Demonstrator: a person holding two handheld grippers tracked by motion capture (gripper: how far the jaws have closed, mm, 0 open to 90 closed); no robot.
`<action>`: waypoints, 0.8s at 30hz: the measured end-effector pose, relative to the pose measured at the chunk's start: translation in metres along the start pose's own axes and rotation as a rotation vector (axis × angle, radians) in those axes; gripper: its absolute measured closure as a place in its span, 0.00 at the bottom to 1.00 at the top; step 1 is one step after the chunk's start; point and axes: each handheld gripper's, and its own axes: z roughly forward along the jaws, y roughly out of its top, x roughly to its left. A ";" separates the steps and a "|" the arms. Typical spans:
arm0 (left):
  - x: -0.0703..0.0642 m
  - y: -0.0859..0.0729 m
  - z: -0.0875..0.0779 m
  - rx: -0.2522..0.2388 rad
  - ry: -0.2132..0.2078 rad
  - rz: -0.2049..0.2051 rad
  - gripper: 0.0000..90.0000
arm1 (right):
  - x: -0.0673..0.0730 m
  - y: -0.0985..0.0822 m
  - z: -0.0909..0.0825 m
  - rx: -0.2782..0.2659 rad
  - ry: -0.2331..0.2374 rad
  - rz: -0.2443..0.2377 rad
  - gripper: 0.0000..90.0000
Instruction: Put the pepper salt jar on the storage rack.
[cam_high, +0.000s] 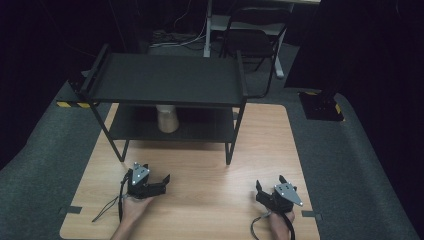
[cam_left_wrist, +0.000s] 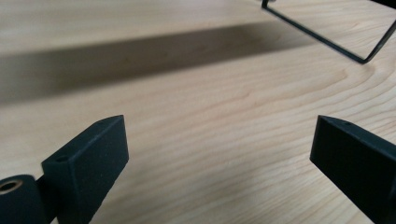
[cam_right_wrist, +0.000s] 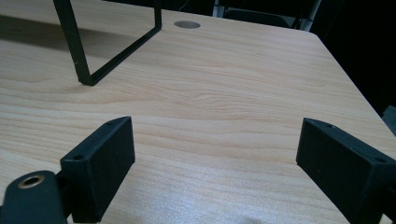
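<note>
On the wooden bench (cam_high: 200, 175), the left gripper (cam_high: 152, 175) rests near the front left with fingers (cam_left_wrist: 88, 163) spread wide and empty, a black two-tier rack (cam_high: 170, 80) stands behind with a pale cup (cam_high: 167, 119) on its lower shelf, and the right gripper (cam_high: 270, 184) rests front right, fingers (cam_right_wrist: 100, 163) likewise wide and empty.

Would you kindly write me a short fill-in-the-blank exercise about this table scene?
1. The beige cup stands on the ____ shelf of the black rack.
2. The jaws of the left gripper and the right gripper stand ____.
3. The rack stands on a ____ table.
4. Beyond the table stands a black ____.

Missing words: lower; open; wooden; chair
</note>
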 end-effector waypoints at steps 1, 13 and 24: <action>0.000 0.001 0.002 0.018 0.007 -0.018 0.05 | 0.000 0.001 0.000 0.003 0.002 -0.003 0.12; 0.003 -0.004 0.000 -0.008 0.024 -0.066 0.06 | 0.001 0.001 0.001 0.005 -0.006 -0.002 0.12; -0.003 -0.003 0.001 0.008 0.043 -0.056 0.06 | 0.001 0.001 0.000 0.004 -0.003 -0.001 0.12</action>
